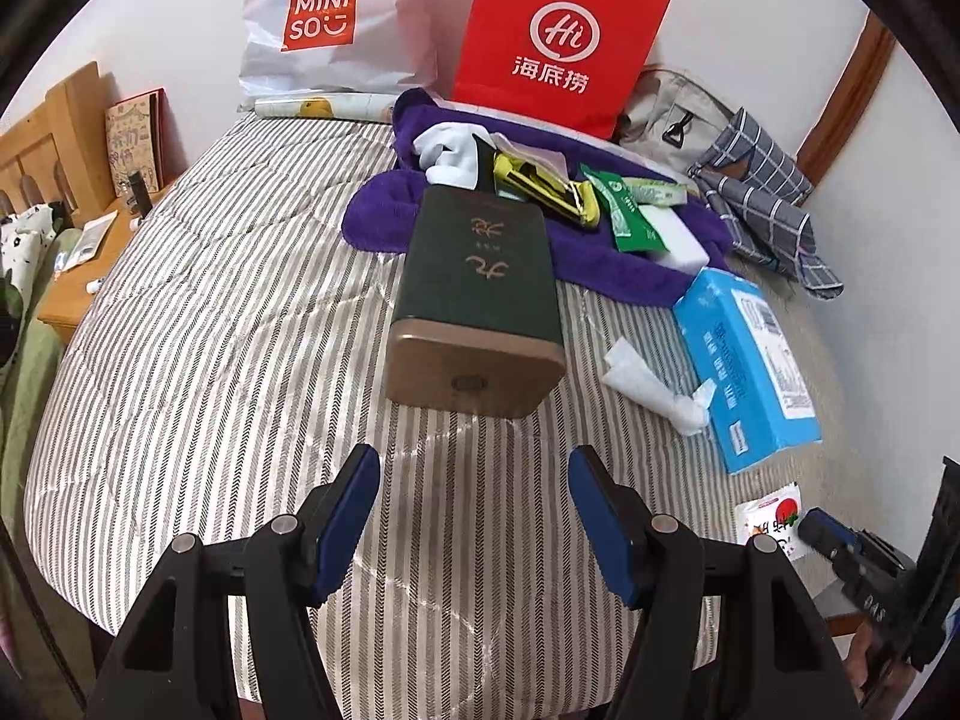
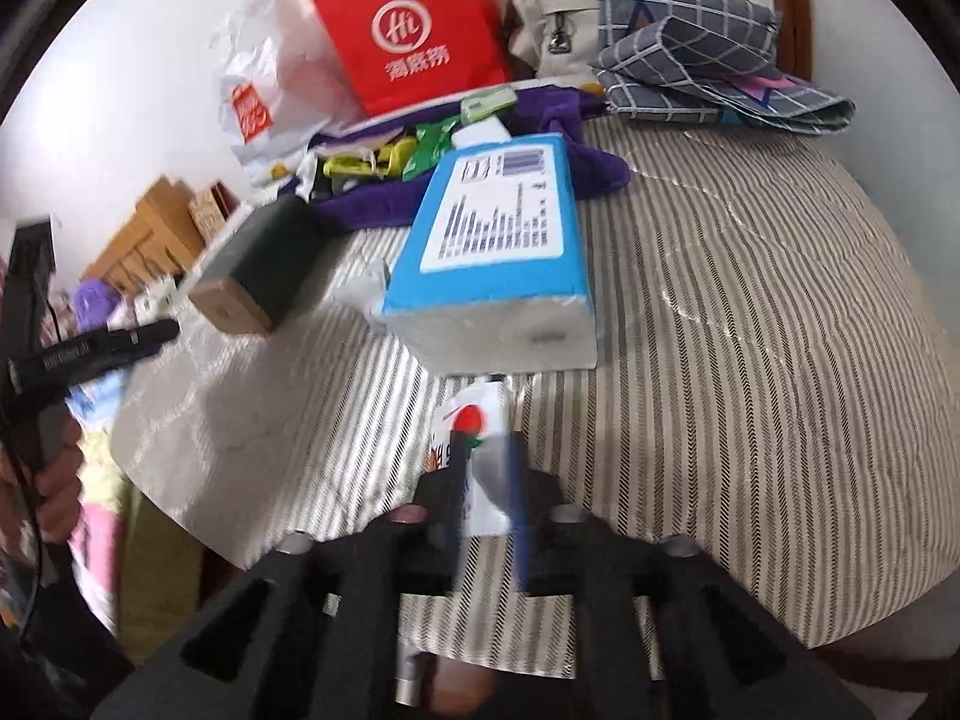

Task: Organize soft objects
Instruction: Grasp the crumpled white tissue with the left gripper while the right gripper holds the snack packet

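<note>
Plainly readable, "MINISO" is printed in white on an orange square on the white plastic bag, and beside it the red paper bag carries a white "Hi" ring above 3 Chinese characters. Both stand against the wall at the far edge of the striped bed. The dark green box with a tan end has gold characters on its top, too stylised to read.

The left claw hangs wide, its blue pads apart over bare bedcover, with the green box just ahead of it. The right claw is narrowed onto a small white sachet with a red and green print; its lettering is blurred. The same sachet shows at the lower right of the left view, touching that claw's tip.

Just beyond the sachet lies the blue tissue pack, its white label covered in small print too fine to read, a barcode on it. A crumpled white tissue lies between the pack and the green box. Farther back, a purple towel is spread on the bed, bearing white socks, yellow and green packets and a white block. A grey checked cloth and a beige bag lie to the right, near the wall.
</note>
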A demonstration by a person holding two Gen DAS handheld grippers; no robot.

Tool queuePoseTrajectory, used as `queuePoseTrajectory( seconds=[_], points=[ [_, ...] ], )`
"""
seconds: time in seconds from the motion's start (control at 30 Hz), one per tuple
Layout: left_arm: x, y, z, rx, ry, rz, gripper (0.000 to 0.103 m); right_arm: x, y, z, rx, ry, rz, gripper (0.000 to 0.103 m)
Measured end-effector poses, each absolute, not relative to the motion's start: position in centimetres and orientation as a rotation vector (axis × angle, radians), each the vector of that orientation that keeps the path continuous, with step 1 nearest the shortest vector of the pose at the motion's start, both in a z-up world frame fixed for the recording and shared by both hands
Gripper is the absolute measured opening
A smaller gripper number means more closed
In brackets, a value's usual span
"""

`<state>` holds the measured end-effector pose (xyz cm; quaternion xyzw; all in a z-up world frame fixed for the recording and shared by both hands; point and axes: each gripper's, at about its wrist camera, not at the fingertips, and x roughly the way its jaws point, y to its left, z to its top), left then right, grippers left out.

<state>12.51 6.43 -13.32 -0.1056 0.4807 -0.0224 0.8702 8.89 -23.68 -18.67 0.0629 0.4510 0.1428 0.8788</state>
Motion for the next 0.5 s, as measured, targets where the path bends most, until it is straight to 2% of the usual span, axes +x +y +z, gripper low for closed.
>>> queuePoseTrajectory(
  seconds=[0.03, 0.1, 0.37, 0.5],
  points=[
    [12.5, 6.3, -13.4, -0.217, 1.008, -0.046, 0.063, 8.8, -23.2, -19.0, 0.1, 0.943, 0.291, 0.054],
    [12.4, 5.9, -13.5, -0.21, 1.012, -0.05, 0.063, 8.6, -22.6, -19.6, 0.055, 0.93, 0.274, 0.069],
    [12.9, 4.0, -14.4, -0.165, 1.041, -0.067, 0.063, 9.3, -20.4, -22.7, -0.016, 0.936, 0.247, 0.073],
    [13.0, 3.1, -14.8, -0.146, 1.052, -0.082, 0.063, 8.8, -19.5, -23.0, -0.066, 0.918, 0.194, 0.069]
  ],
)
